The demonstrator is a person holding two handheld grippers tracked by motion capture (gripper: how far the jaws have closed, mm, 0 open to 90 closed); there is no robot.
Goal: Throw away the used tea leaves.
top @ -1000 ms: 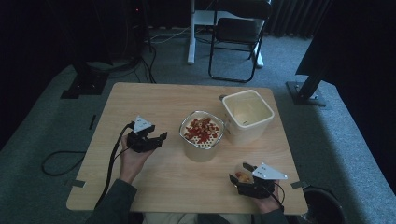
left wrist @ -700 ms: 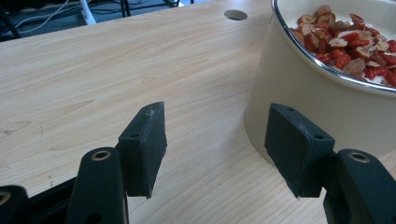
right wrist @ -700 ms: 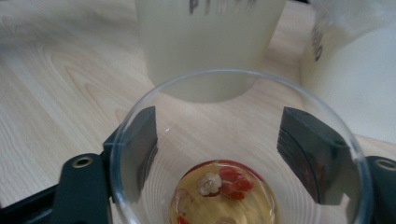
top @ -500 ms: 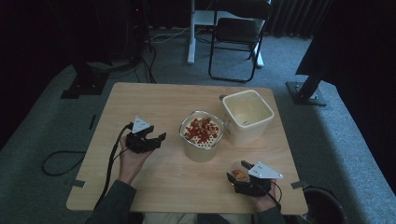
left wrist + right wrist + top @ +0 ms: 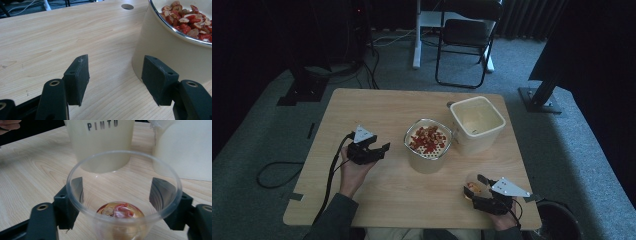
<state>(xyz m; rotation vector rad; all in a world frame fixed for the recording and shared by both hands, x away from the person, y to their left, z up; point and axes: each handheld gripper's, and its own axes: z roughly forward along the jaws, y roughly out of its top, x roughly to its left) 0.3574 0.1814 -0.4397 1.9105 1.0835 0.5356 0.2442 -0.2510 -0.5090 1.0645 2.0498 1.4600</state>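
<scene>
A clear plastic cup [image 5: 473, 186] [image 5: 122, 185] with a few red and orange pieces at its bottom stands near the table's front right edge. My right gripper [image 5: 477, 196] [image 5: 117, 200] is shut on it, one jaw on each side of its wall. Mid-table is a cream container marked PINTU [image 5: 428, 152] [image 5: 170, 57] [image 5: 102, 142], filled with red dried fruit slices [image 5: 428, 139] [image 5: 190, 20]. Just left of it, low over the wood, my left gripper [image 5: 379, 150] [image 5: 116, 77] is open with nothing between its jaws.
An empty cream square tub [image 5: 477, 125] [image 5: 185, 152] stands behind and right of the fruit container. A round hole [image 5: 451, 104] [image 5: 127, 6] pierces the wooden table [image 5: 362, 110]. A folding chair [image 5: 467, 35] is beyond the far edge; a dark bin [image 5: 557, 222] sits on the floor at the right.
My right gripper, with the cup in it, has shifted slightly toward the table's front edge. The left gripper has stayed where it was.
</scene>
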